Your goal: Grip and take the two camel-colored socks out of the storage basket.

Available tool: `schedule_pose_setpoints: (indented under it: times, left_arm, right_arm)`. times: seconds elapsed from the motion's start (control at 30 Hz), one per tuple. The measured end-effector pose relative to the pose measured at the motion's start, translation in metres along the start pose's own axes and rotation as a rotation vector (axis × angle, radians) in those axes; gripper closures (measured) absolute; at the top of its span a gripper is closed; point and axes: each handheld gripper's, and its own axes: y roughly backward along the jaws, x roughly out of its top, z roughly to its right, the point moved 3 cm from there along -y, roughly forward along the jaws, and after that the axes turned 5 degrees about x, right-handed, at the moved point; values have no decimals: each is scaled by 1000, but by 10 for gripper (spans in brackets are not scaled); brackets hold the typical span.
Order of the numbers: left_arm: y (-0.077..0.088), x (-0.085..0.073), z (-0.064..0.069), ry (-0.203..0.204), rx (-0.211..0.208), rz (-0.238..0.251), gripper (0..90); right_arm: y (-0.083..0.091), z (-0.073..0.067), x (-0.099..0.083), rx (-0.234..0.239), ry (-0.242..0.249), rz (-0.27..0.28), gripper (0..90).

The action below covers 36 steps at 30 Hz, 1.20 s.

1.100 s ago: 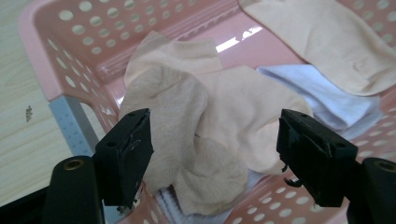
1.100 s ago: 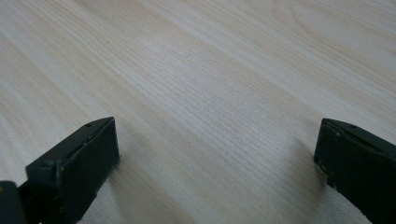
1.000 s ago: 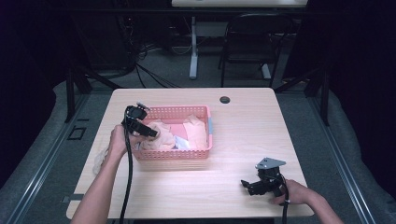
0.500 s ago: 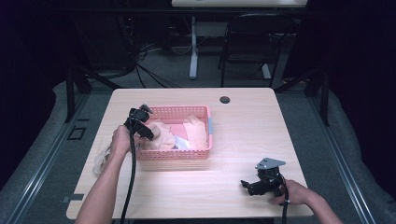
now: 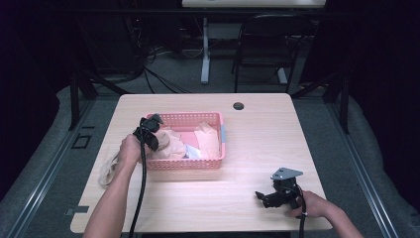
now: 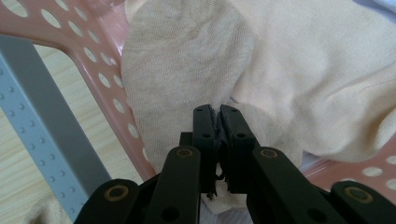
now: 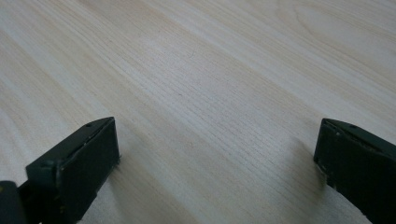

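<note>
Dark floor and tangled cables surround a pale wooden table (image 5: 257, 148), with a black chair (image 5: 262, 44) standing beyond its far edge at about one o'clock and a small round black cap (image 5: 238, 105) set into the tabletop near that edge. Left of the table's centre sits a pink perforated basket (image 5: 198, 163) holding beige cloths (image 5: 208, 139) and something pale blue — too small to name. At the basket's nine o'clock corner the left gripper (image 5: 152, 130) reaches in over the rim, held by the left hand (image 5: 130, 148), its cable trailing back along the forearm. In the left gripper view its jaws are clenched on a fold of a beige cloth (image 6: 196, 70) pinched between the tips, with the basket's pink wall (image 6: 88, 60) and a grey bar (image 6: 42, 126) running past at nine o'clock and bare wood behind. Another beige cloth (image 5: 108, 168) lies on the table outside the basket, just beside the left hand at about seven o'clock from it. Well apart, toward the table's five o'clock corner, the right gripper (image 5: 262, 197) rests low by the near edge in the right hand (image 5: 312, 204), a grey three-cornered plate on top. In the right gripper view its jaws stand wide apart — released — with bare wood grain (image 7: 210, 93) between them.
</note>
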Motion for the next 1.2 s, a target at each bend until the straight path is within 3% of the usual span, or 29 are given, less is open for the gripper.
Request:
schedule_pose_setpoints:
  times: [0.27,0.57,1.0,1.2]
  left_arm:
    - [4,1,1,-9,-9,4,863]
    - [34,4,0,-11,-25,81,865]
    - [71,17,-3,-18,-26,150,865]
    - [83,20,-6,-29,-18,156,865]
  right_arm:
    - [0,0,0,0,2,-2,0]
    - [0,0,0,0,1,-1,0]
    - [0,0,0,0,2,-3,0]
    - [0,0,0,-2,5,-7,0]
